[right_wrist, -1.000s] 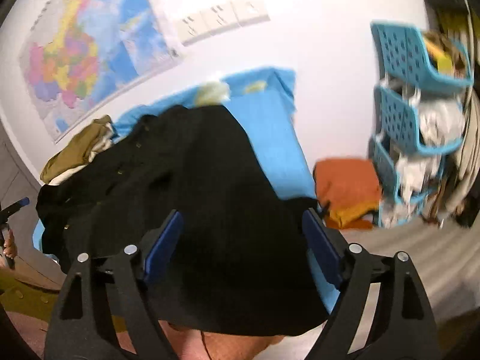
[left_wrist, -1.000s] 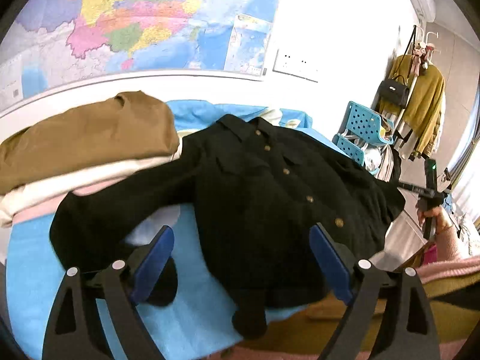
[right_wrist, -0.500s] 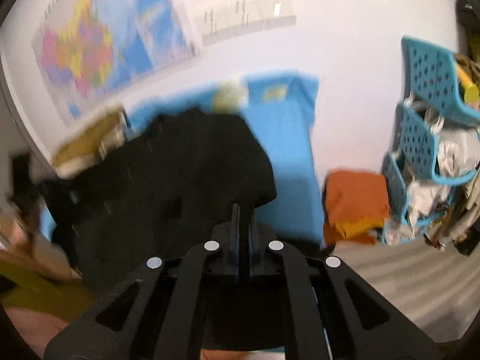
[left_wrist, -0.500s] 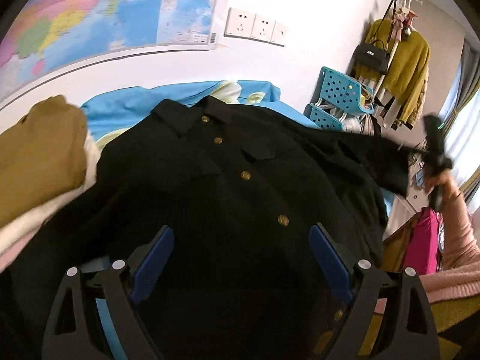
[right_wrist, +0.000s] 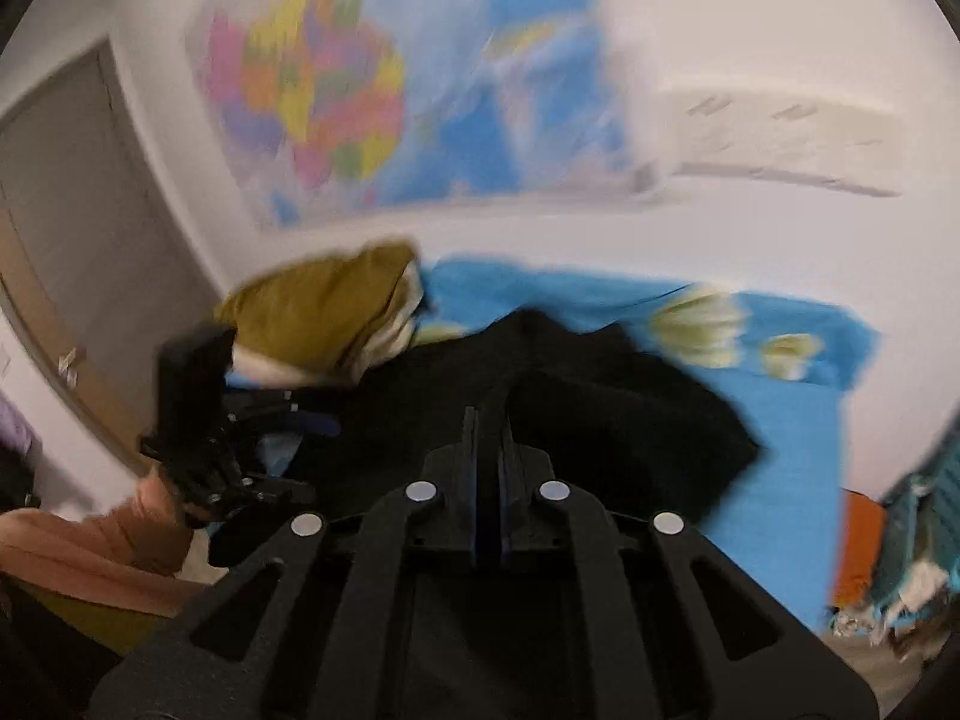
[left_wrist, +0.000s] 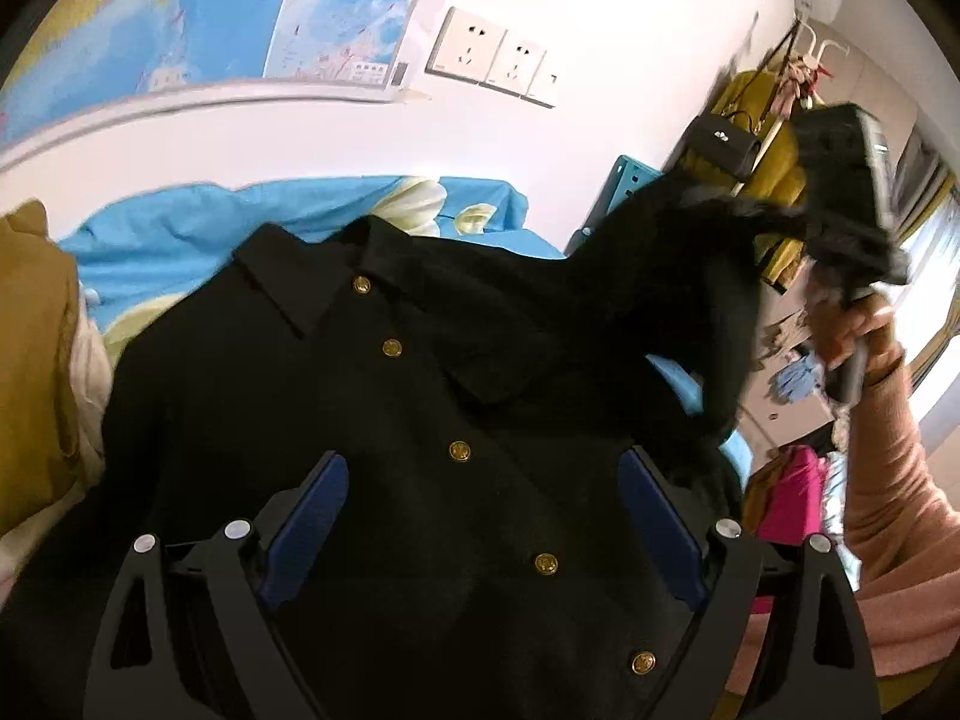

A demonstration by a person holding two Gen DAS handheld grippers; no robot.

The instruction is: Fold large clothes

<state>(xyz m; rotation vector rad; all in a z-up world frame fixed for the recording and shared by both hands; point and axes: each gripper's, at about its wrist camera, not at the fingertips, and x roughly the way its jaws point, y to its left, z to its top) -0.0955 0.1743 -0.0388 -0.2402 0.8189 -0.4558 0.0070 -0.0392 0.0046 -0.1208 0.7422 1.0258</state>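
Across the blue bedsheet [left_wrist: 180, 222] lies the black jacket [left_wrist: 372, 420], front up, its collar toward the wall and a row of brass buttons [left_wrist: 459, 451] running down the placket. Beside the jacket's left edge sits a stack of folded clothes [left_wrist: 30, 360], mustard on top. The left hand-held gripper [left_wrist: 480, 516] hovers over the jacket's lower front with its blue pads spread wide, holding nothing. The right hand-held gripper [right_wrist: 487, 438] has its pads pressed together on the jacket's right sleeve, which rises off the bed from the shoulder.

The cloth looks thick yet limp; it drapes and sags from the pinch, so it should be fairly heavy and will trail rather than keep shape. Seams, cuffs, hem and shoulder edges seem the surest holds; the buttons and the doubled collar are poorer places to pinch.
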